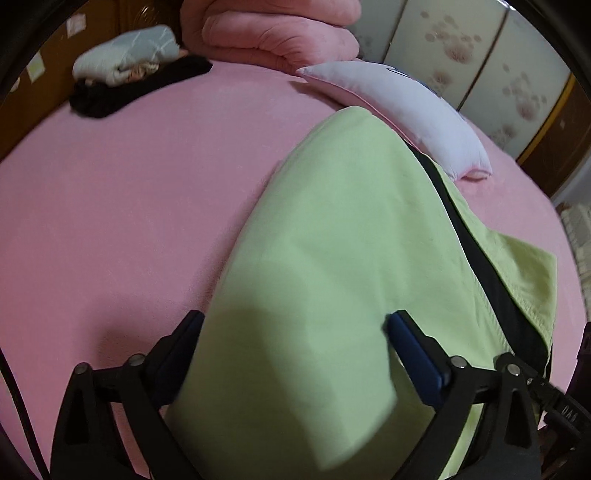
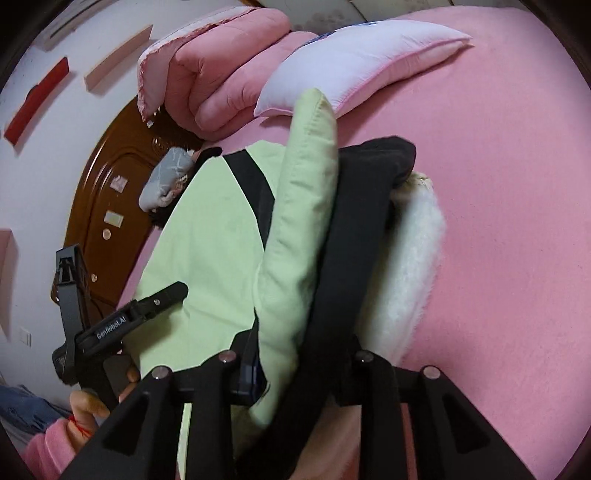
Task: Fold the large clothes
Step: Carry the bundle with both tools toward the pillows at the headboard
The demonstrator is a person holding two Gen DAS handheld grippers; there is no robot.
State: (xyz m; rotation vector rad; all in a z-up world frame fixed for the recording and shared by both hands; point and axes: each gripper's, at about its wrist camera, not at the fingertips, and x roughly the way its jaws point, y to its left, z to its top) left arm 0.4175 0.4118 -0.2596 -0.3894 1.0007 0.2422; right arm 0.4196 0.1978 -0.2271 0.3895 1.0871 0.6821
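A light green padded jacket with black trim lies on the pink bed. My left gripper is open, its blue-padded fingers straddling the jacket's near edge. In the right wrist view my right gripper is shut on a raised fold of the green jacket and its black lining; white fleece lining hangs beside it. The left gripper hovers over the flat green panel at the left.
A white pillow and a folded pink quilt lie at the bed's far side. A grey bundle and black garment lie at the far left. A brown headboard and a wardrobe border the bed.
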